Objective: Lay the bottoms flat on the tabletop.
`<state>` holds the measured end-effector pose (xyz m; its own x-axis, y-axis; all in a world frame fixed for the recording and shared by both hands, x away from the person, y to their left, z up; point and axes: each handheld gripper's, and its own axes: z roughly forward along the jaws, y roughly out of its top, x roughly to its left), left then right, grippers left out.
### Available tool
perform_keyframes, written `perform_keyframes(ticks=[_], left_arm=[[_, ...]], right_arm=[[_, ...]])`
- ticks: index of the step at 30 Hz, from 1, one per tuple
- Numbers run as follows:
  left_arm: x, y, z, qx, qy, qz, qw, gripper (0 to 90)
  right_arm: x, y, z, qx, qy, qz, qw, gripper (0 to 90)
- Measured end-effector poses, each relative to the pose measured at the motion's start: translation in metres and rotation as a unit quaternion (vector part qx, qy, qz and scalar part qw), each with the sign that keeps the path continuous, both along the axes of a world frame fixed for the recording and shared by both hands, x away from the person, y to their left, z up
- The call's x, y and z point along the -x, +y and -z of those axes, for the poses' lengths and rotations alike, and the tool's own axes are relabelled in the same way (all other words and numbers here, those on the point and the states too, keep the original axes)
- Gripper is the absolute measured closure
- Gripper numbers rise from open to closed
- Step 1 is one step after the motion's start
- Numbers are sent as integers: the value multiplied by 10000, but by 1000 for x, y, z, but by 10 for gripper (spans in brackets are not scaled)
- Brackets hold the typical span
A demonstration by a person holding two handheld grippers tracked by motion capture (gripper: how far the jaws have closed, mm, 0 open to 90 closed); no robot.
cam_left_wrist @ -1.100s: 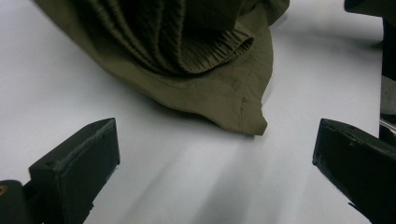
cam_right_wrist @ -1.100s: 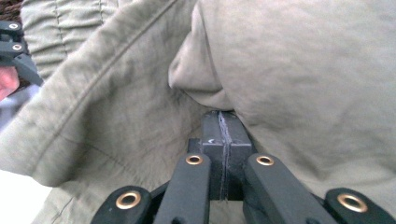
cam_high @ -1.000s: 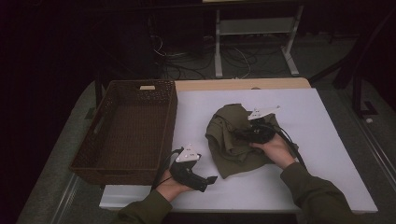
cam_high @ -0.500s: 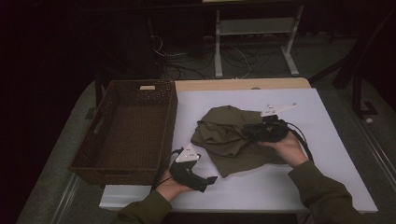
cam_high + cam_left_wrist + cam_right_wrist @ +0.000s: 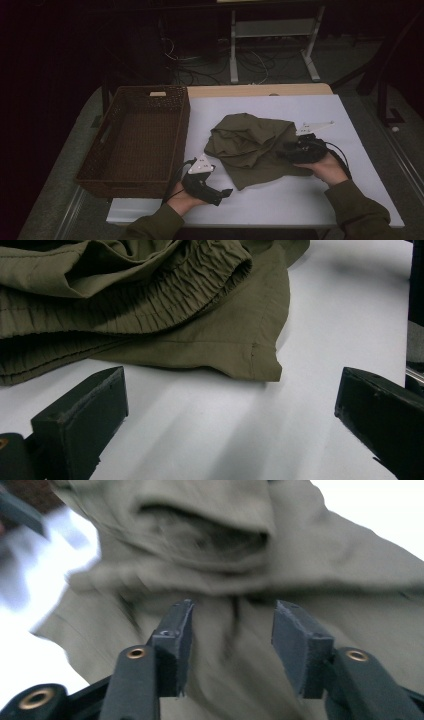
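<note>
Right gripper (image 5: 289,151): jaws part-spread, just opening, pads clear of crumpled olive-green fabric garment (image 5: 252,145) lying beneath and ahead on white table (image 5: 300,200). Left gripper (image 5: 220,192): jaws spread wide, empty, garment hem just ahead. Brown wicker basket (image 5: 135,137) beside left gripper.

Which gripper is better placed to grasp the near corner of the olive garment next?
Left, probably. The left gripper rests on the table with open jaws pointing at the olive garment's loose near corner. The right gripper, whose jaws have just been opening, hovers over the garment's right side, farther from that corner.
</note>
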<state>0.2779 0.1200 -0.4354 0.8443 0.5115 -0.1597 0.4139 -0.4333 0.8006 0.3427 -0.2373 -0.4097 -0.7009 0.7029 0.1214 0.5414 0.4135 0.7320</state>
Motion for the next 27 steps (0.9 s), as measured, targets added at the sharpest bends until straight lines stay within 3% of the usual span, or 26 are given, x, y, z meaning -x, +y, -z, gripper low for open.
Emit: perform_keyframes(ticks=[7,11,22,27], left_arm=[[0,-1,0,-10,3,20,10000,0],[0,-2,1,-17,7,24,10000,0],[0,-1,1,-14,9,28,10000,0],[0,-1,1,-18,4,24,10000,0]], right_arm=[[-8,-31,4,-7,-41,564,9984,423],[-18,-46,10,97,15,721,9973,375],[-32,-54,31,127,415,559,9975,301],[-33,-48,37,299,496,466,9972,342]])
